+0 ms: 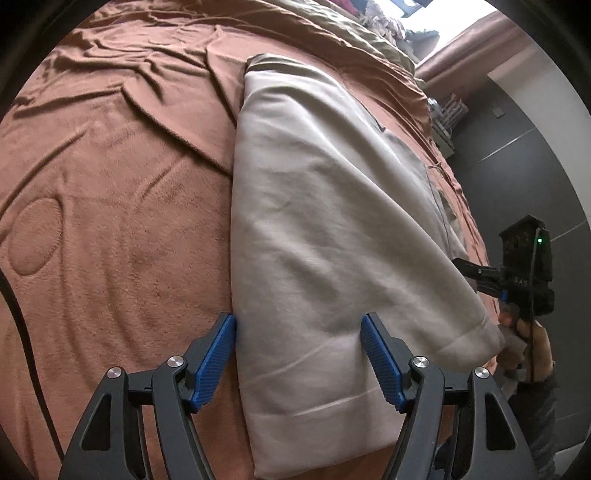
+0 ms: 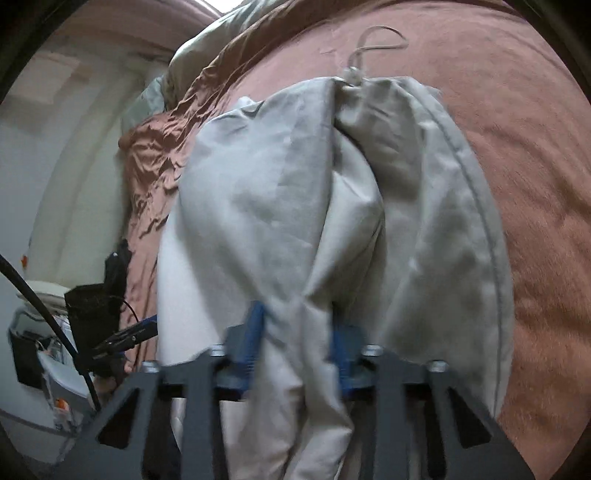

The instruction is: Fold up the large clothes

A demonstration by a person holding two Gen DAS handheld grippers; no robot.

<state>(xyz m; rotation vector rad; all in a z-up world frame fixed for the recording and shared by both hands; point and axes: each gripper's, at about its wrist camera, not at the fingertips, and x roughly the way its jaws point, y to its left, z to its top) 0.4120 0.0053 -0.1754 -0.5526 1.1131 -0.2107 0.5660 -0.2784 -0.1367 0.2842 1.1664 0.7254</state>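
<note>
A pale beige garment lies folded lengthways on the rust-brown bed cover. My left gripper is open, its blue pads either side of the garment's near cuff end, which lies flat between them. My right gripper is shut on a bunched part of the same garment, which hangs in thick folds ahead of it. A drawstring trails from the garment's far end. The right gripper also shows in the left wrist view at the garment's right edge.
The brown cover spreads across the bed, wrinkled toward the far side. An olive blanket lies bunched at the bed's far end. A dark wall stands to the right. The left gripper's body shows left of the bed.
</note>
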